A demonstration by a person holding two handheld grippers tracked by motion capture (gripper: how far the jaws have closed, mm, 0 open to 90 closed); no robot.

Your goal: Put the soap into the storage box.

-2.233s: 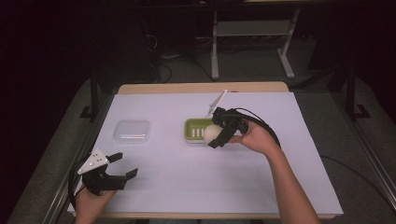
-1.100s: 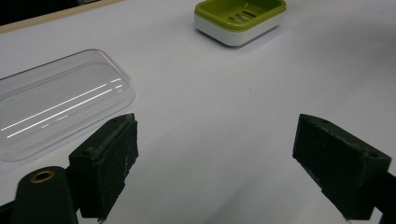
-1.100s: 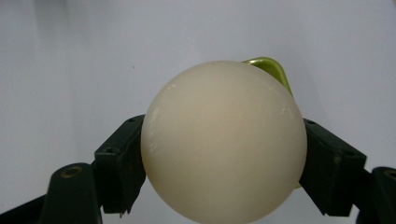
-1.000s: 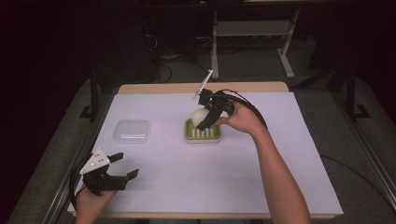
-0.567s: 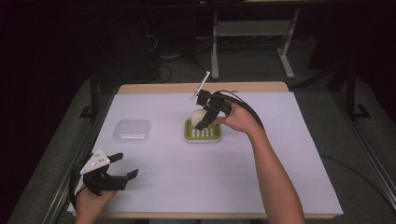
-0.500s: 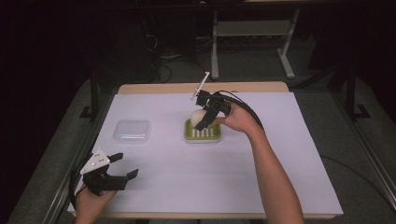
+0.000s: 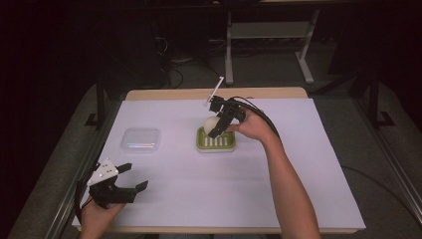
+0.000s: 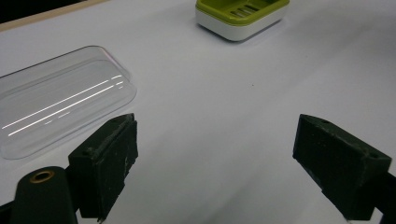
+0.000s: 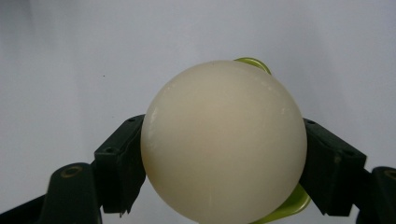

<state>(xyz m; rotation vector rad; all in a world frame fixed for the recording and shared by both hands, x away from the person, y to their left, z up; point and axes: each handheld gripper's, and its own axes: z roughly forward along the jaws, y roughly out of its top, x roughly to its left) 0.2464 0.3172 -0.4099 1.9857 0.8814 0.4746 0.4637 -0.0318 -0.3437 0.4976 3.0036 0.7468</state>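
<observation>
Clamping cream soap in right claw, over green dish

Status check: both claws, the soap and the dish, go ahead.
Right claw shut on cream soap, over green dish. Left claw open, idle at near left table edge. Clear lid lies left of dish, nothing blocking.

Both grippers black with blocky jaws, brass-ringed screws, trailing black cables; left gripper has white three-cornered plate, forearms unsleeved.
</observation>
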